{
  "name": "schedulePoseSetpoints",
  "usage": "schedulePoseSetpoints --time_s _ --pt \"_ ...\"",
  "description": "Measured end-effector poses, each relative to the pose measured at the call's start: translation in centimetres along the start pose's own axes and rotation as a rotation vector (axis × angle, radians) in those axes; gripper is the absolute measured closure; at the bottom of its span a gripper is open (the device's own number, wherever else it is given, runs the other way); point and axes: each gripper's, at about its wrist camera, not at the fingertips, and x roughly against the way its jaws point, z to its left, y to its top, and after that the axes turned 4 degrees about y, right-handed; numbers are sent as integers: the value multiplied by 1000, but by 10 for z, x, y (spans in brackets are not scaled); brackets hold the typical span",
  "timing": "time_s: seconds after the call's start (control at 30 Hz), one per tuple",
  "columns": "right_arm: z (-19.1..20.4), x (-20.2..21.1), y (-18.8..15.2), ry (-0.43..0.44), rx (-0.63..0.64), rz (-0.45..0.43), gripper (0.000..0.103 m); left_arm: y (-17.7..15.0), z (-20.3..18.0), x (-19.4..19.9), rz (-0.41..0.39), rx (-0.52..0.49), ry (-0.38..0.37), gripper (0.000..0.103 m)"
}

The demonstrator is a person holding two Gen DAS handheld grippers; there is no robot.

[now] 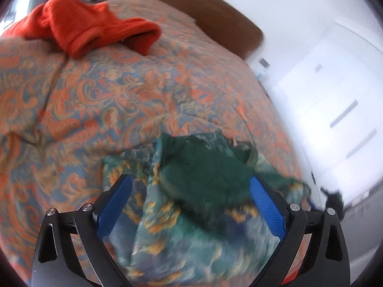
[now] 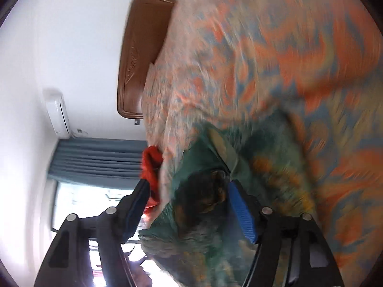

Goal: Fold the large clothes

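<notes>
A green garment with an orange and blue floral print (image 1: 191, 191) lies bunched on the patterned bedspread (image 1: 107, 91), its dark green inside showing. My left gripper (image 1: 190, 185) stands wide open over it, blue pads apart on either side of the cloth and not pressing on it. In the right wrist view, which is rolled sideways and blurred, the same garment (image 2: 239, 179) fills the space between the fingers. My right gripper (image 2: 189, 189) is open, and its pads do not pinch the cloth.
An orange knitted garment (image 1: 91, 28) lies crumpled at the bed's far left, also seen as the orange garment (image 2: 150, 162). A brown wooden headboard (image 1: 210, 19) backs the bed. White wardrobe doors (image 1: 335, 95) stand right. A blue curtain (image 2: 95, 157) and wall air conditioner (image 2: 58, 112) are behind.
</notes>
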Motion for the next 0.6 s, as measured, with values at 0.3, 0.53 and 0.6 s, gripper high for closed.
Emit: schedulePoseSetpoints --time_s 0.3,0.53,0.6 --pt "45 -50 -53 -498 691 248 28 -42 -13 -63 165 -262 180 4" --pt "39 -98 -39 -608 667 105 84 -19 -5 -80 161 -31 172 87" --pt "46 -86 -42 -636 677 22 88 -23 -6 -57 116 -18 163 90"
